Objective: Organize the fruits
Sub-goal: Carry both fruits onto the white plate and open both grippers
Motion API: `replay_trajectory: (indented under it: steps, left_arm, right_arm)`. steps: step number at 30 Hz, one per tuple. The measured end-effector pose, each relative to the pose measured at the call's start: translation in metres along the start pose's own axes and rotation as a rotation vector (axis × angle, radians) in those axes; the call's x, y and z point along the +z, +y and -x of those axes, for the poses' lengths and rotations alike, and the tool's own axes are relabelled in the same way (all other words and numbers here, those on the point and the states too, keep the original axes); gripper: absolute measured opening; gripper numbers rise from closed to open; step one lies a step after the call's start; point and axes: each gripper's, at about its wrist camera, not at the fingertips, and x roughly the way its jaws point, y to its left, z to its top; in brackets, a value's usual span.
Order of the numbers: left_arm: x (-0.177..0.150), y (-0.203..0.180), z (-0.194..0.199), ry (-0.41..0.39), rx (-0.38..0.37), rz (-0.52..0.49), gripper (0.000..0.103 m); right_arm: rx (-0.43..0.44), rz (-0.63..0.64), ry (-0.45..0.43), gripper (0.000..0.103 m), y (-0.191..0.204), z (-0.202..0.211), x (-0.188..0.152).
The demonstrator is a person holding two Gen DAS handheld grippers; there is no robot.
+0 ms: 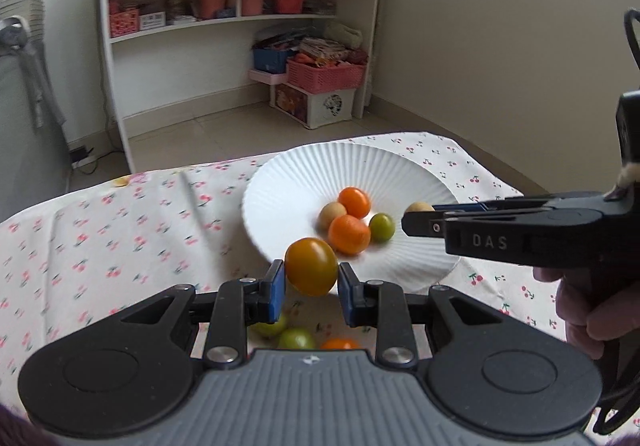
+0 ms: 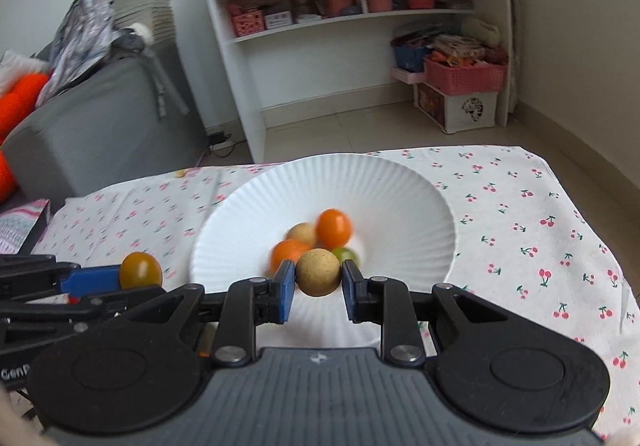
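My left tool (image 1: pixel 311 280) pinches an amber tomato (image 1: pixel 311 266) short of the plate (image 1: pixel 288 182); my right tool (image 2: pixel 318 284), pinching a tan fruit (image 2: pixel 319 272), is nearer.

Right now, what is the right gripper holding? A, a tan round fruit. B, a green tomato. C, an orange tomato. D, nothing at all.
A: in the right wrist view the right gripper is shut on a tan round fruit just above the near rim of the white plate, while the orange and green ones lie loose in the plate behind it.
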Motion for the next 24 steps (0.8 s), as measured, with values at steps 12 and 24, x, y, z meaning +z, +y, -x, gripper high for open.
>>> replay_trajectory:
  steps: [12, 24]
  left_arm:
    - [0.013, -0.004, -0.048, 0.048, 0.014, -0.074, 0.016]
    - [0.022, -0.002, -0.066, 0.072, 0.044, -0.099, 0.016]
  right_arm:
    - [0.001, 0.011, -0.021, 0.023, -0.022, -0.023, 0.008]
    - [-0.022, -0.002, 0.000, 0.023, -0.028, -0.033, 0.008]
